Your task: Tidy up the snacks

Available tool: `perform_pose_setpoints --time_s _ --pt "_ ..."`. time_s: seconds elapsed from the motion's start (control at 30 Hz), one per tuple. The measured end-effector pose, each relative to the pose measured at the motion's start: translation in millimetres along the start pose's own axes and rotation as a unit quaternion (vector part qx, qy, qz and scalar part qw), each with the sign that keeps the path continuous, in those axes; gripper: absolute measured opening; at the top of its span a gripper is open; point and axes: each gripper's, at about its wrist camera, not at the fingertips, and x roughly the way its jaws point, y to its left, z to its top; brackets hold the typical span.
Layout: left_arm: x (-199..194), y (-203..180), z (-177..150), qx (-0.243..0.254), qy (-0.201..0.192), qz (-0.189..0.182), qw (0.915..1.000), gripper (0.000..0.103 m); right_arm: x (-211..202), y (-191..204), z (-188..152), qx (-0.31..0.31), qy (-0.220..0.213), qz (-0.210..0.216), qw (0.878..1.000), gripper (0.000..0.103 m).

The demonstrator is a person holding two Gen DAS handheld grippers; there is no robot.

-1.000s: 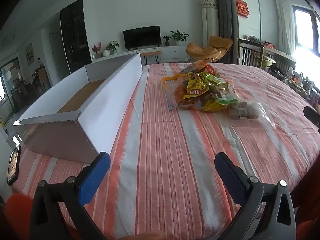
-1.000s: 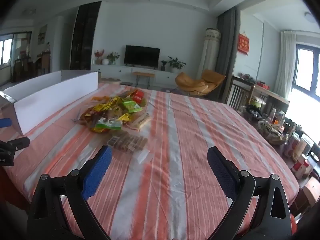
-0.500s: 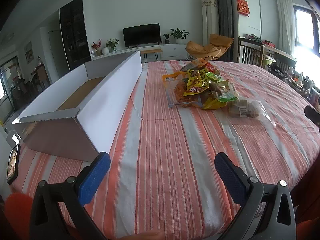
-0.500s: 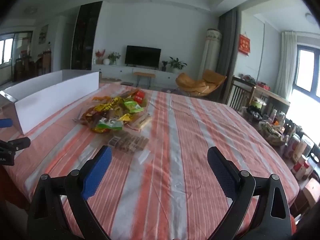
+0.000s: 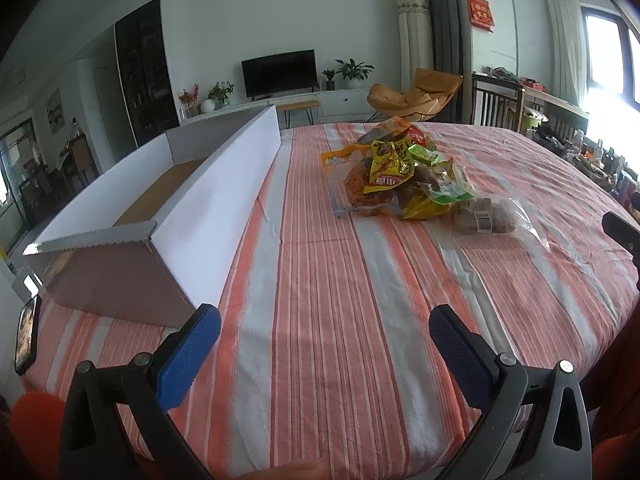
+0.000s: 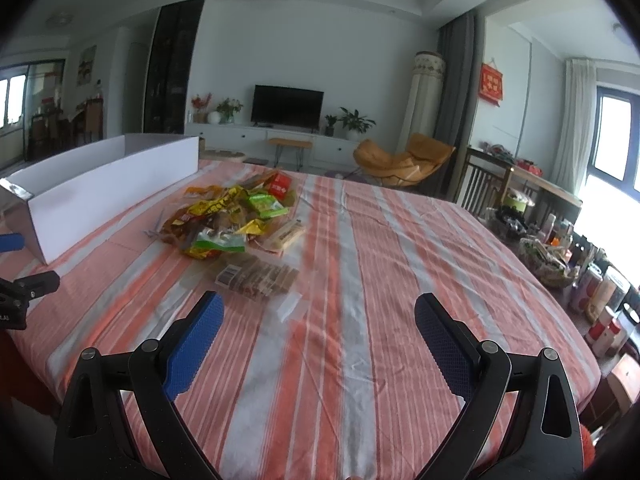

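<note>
A pile of snack packets (image 5: pixel 404 176) in yellow, green, orange and red lies mid-table; it also shows in the right wrist view (image 6: pixel 232 216). A clear bag of brown biscuits (image 5: pixel 486 216) lies at its near edge, seen too in the right wrist view (image 6: pixel 260 278). A long white cardboard box (image 5: pixel 188 208) stands open to the left, also in the right wrist view (image 6: pixel 100 188). My left gripper (image 5: pixel 324 344) is open and empty above the near table edge. My right gripper (image 6: pixel 318 336) is open and empty, short of the biscuits.
The round table has an orange-and-white striped cloth (image 5: pixel 340 280). A phone (image 5: pixel 26 334) stands at the left edge. Bottles and clutter (image 6: pixel 592 280) sit on a side surface to the right. A living room with a TV and a chair lies beyond.
Both grippers have edged slightly forward over the table towards the snacks. Both stay open and empty; nothing on the table has moved.
</note>
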Motion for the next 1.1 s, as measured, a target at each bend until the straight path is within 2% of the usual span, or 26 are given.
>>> perform_pose_setpoints --time_s 0.17,0.3,0.47,0.63,0.83,0.93,1.1 --pt "-1.3 -5.1 -1.0 0.017 -0.002 -0.018 0.9997 0.103 0.4 1.3 -0.6 -0.002 -0.001 0.001 1.0 0.098" --pt "-8.8 -10.9 4.5 0.056 -0.03 -0.019 0.9978 0.103 0.2 2.6 -1.1 -0.005 -0.003 0.001 1.0 0.098" --pt "-8.5 4.9 28.6 0.083 -0.052 -0.031 0.9947 0.103 0.8 1.3 -1.6 0.0 0.0 0.001 1.0 0.098" --pt "8.7 33.3 62.1 0.098 -0.081 -0.008 0.9918 0.103 4.2 -0.2 -2.0 0.007 0.008 0.004 1.0 0.098" --pt "40.7 70.6 90.7 0.069 -0.092 0.035 0.9927 0.103 4.6 2.8 -3.5 -0.006 0.011 0.007 1.0 0.098" --pt "52.2 87.5 94.0 0.03 -0.089 0.038 0.9949 0.103 6.0 4.9 -3.7 -0.012 0.013 0.008 1.0 0.098" --pt "63.3 94.5 99.5 0.012 -0.094 0.052 0.9941 0.103 11.0 10.1 -5.6 -0.017 0.021 0.014 1.0 0.098"
